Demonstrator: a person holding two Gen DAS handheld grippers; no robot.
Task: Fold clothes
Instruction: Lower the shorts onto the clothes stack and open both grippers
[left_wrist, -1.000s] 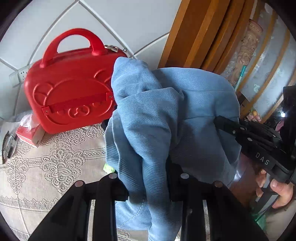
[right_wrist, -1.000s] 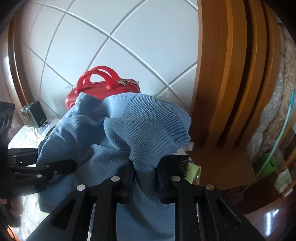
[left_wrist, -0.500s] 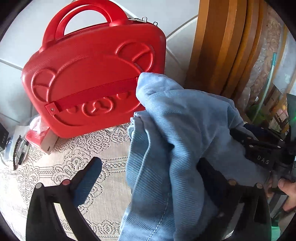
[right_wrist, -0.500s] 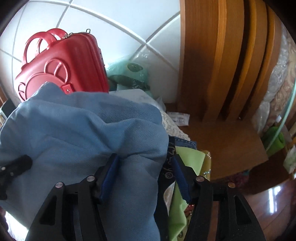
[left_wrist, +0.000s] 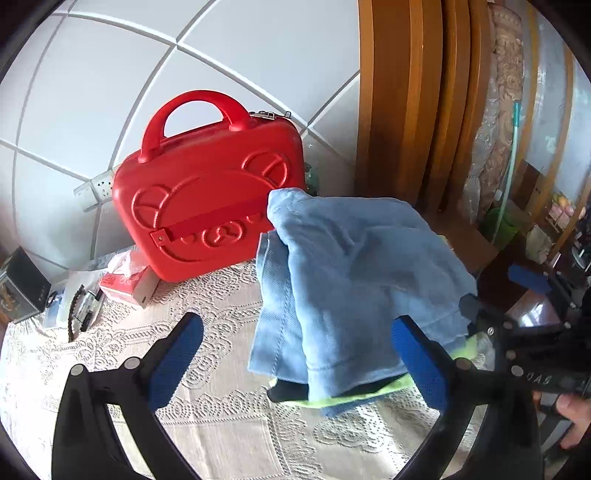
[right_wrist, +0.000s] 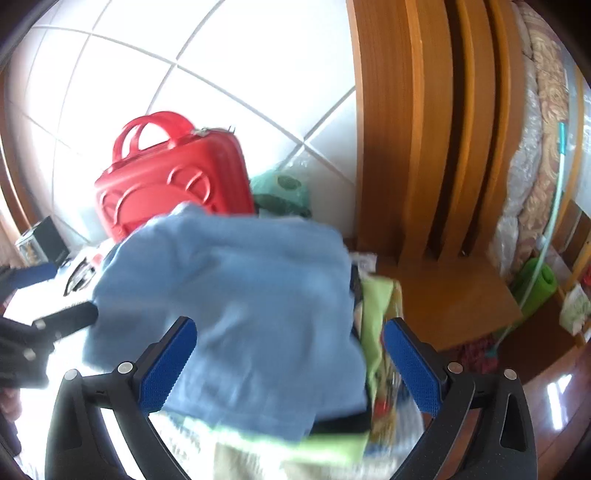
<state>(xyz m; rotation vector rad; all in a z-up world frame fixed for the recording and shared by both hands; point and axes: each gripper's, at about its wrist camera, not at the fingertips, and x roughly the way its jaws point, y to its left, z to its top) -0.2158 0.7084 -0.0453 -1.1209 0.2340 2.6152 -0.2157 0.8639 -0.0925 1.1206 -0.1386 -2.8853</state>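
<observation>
A folded light-blue denim garment (left_wrist: 351, 277) lies on top of a small stack of clothes, with a lime-green piece (left_wrist: 369, 397) and a dark piece showing under it. The stack rests on the lace tablecloth (left_wrist: 221, 424). My left gripper (left_wrist: 295, 328) stands wide open just in front of the garment, its blue pads apart from the cloth. In the right wrist view the garment (right_wrist: 240, 295) looks blurred. The jaws of my right gripper (right_wrist: 290, 326) are opening around its near edge and hold nothing. Each gripper also shows at the edge of the other's view.
A red hard case (left_wrist: 207, 206) with a handle stands against the tiled wall behind the stack. A tissue pack (left_wrist: 125, 284), a black box (left_wrist: 22, 291) and small items lie to the left. Wooden chair backs (left_wrist: 406, 110) and a chair seat (right_wrist: 454, 306) stand to the right.
Both grippers were shut on the blue garment held in the air. They lowered it onto the stack, let go and opened wide, the left before the right.
</observation>
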